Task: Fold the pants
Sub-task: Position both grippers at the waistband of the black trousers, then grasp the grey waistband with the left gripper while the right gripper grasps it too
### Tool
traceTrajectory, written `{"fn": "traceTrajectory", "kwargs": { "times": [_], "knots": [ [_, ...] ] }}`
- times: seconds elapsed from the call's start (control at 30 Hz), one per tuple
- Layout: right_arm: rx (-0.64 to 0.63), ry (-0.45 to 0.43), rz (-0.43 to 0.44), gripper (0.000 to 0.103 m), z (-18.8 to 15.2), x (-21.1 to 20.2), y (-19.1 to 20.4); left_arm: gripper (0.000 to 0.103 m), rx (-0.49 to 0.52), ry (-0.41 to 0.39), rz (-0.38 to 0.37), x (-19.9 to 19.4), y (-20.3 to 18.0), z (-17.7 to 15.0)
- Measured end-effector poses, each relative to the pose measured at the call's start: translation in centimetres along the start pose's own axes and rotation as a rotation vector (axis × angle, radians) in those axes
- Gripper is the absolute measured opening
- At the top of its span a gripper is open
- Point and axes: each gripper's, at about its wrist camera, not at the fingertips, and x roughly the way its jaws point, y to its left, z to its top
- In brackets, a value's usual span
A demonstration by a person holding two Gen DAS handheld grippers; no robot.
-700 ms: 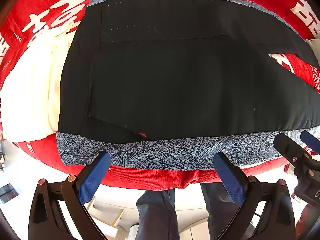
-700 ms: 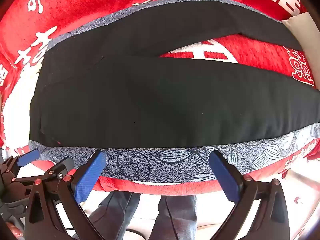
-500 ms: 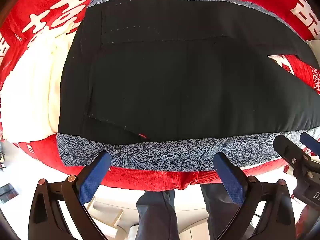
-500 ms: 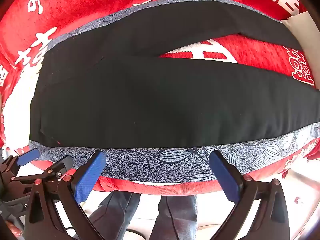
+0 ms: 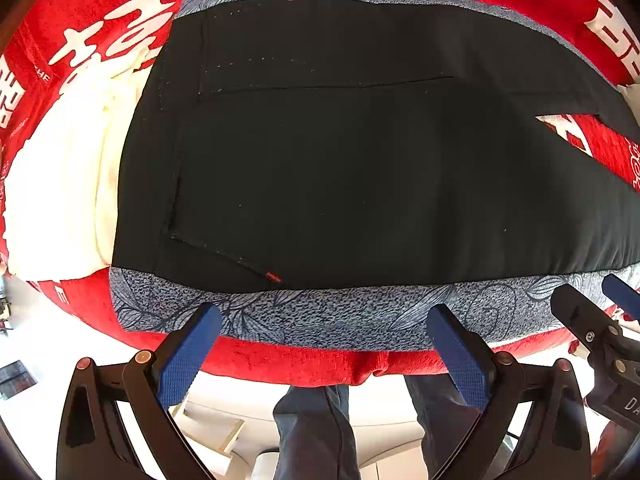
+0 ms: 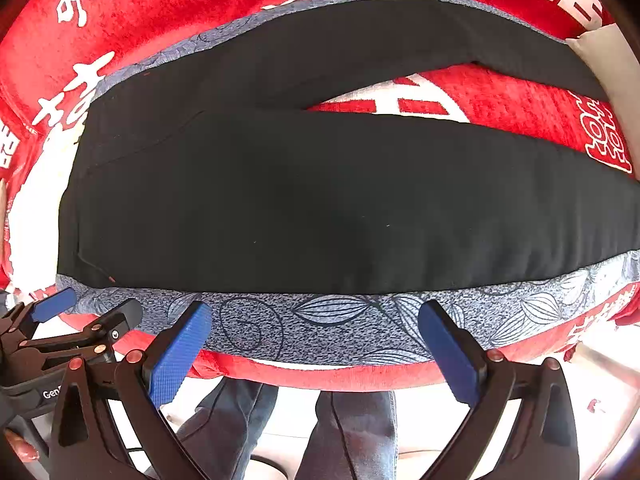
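Black pants (image 5: 340, 168) lie flat on a grey-blue patterned cloth (image 5: 320, 312), waistband at the left and both legs running off to the right. In the right wrist view the two legs of the pants (image 6: 320, 200) spread apart, with red cover showing between them. My left gripper (image 5: 324, 344) hangs open above the near edge of the cloth, below the hip and pocket area, touching nothing. My right gripper (image 6: 314, 340) is open too, over the near edge beside the near leg. Each gripper shows at the side of the other's view.
A red cover with white characters (image 5: 100, 32) lies under everything. A cream cloth (image 5: 60, 184) is bunched left of the waistband. A pale object (image 6: 604, 56) sits at the far right. A person's legs in dark trousers (image 5: 320, 432) stand at the near edge.
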Motion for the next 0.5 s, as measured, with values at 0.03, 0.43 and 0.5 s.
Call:
{"fn": "traceTrajectory", "kwargs": {
  "times": [0.03,0.43,0.5],
  "knots": [
    [0.001,-0.004,0.0,0.103,-0.1,0.0,0.0,0.103,-0.002,0.001,-0.023,0.0,0.0,0.0],
    [-0.087,0.02,0.086,0.103,0.3,0.1,-0.8,0.103,-0.172,-0.054,0.004,-2.6,2.0,-1.1],
    [-0.074,0.044,0.142,0.103,0.3,-0.2,-1.6,0.103,-0.207,-0.053,-0.022,-3.2,3.0,-1.7]
  ]
}}
